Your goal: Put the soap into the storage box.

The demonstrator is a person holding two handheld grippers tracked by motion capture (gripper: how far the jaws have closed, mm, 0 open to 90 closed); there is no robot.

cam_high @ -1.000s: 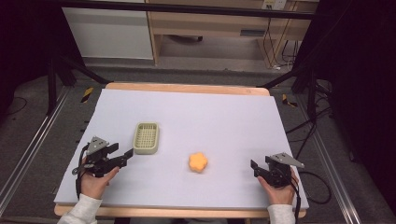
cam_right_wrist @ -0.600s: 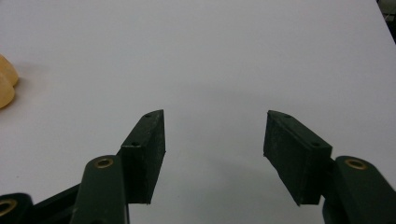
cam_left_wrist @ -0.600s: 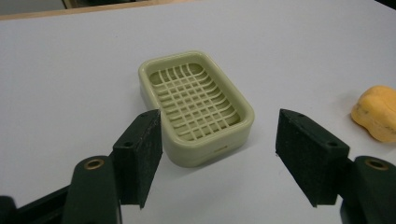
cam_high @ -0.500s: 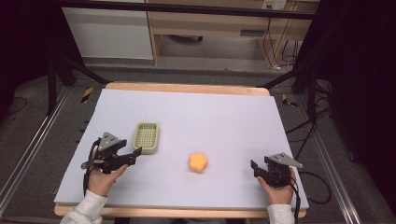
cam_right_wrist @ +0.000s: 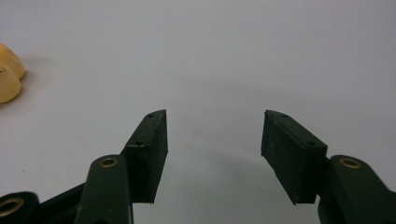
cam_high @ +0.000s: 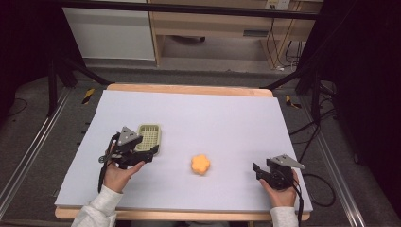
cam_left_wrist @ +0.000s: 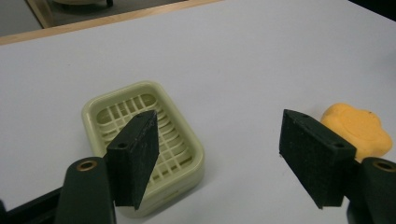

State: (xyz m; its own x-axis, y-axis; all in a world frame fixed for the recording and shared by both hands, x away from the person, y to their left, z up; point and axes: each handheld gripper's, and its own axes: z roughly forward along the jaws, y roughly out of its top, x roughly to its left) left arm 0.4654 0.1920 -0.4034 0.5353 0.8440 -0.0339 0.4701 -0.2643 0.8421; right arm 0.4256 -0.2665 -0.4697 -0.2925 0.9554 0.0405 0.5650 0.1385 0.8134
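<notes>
Two grippers are working one white surface (cam_high: 227, 113); the left gripper (cam_high: 152, 150), fingers just widening with nothing between them, is hovering beside one green soap dish (cam_high: 149, 137); the right gripper (cam_high: 256, 169) is resting released and empty. One orange sponge (cam_high: 200, 163) is lying between them; the left gripper view is showing the dish's slatted floor.

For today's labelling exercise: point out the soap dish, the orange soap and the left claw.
soap dish (cam_left_wrist: 144, 140): left gripper view, on its slatted floor.
orange soap (cam_high: 200, 163): high view, middle of its top face.
left claw (cam_left_wrist: 217, 161): left gripper view, midway between its open tips.
</notes>
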